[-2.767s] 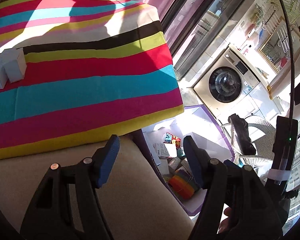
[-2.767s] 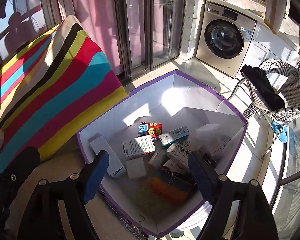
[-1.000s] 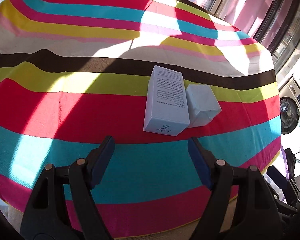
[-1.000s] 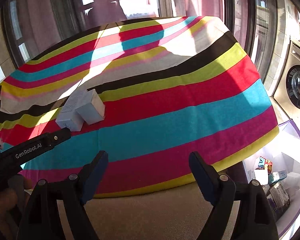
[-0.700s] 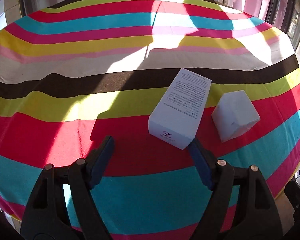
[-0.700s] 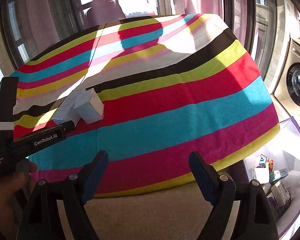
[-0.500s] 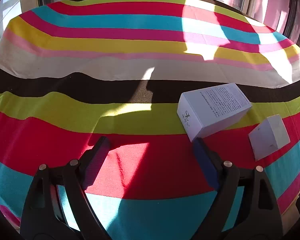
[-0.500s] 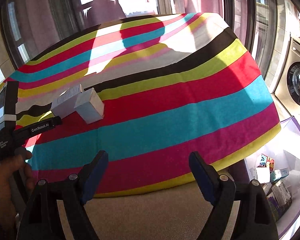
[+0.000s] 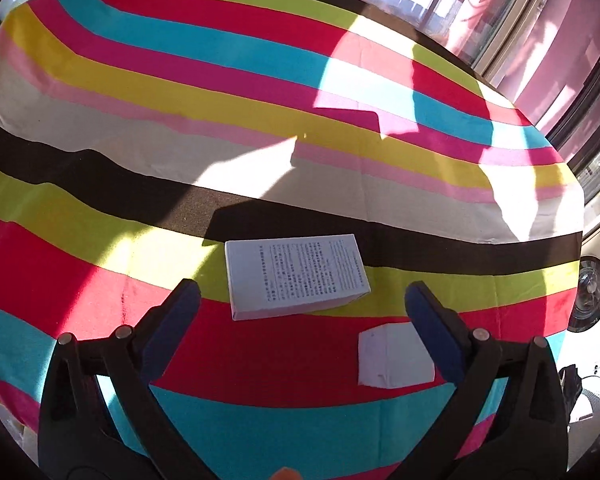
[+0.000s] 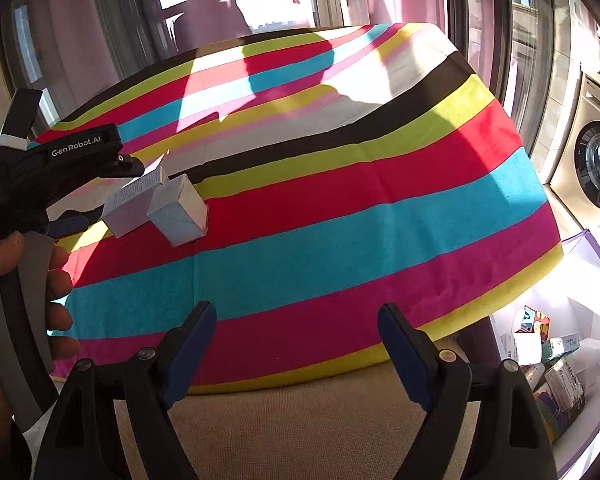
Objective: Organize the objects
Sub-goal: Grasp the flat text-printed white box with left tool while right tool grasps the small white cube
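On the striped cloth [image 9: 260,360] that covers the table lie two white cartons: a long box [image 9: 296,276] with small print on its upper face, flat across the yellow and red stripes, and a small box [image 9: 392,356] just beside it on the red stripe, close but apart in the left wrist view. The left gripper [image 9: 300,312] hangs over them with its fingers wide apart; they have just been opening, and nothing is pinched between them, though the long box sits in line with the gap. The right gripper [image 10: 296,344] waits near the table's front edge, fingers apart and empty, well away from both cartons. Down to the right of the table stands a bin [image 10: 592,280] with other packets already in it (likely the place these two are meant for). Both boxes look like light, thin cardboard: stiff enough to lift by two opposite faces, yet easy to dent under a hard squeeze, and smooth enough to slip from a grip set near a corner. The long box is best taken across its narrow width near the middle, so it does not tip; as it lies now its long side runs across the gap, so the wrist would probably need to turn first.
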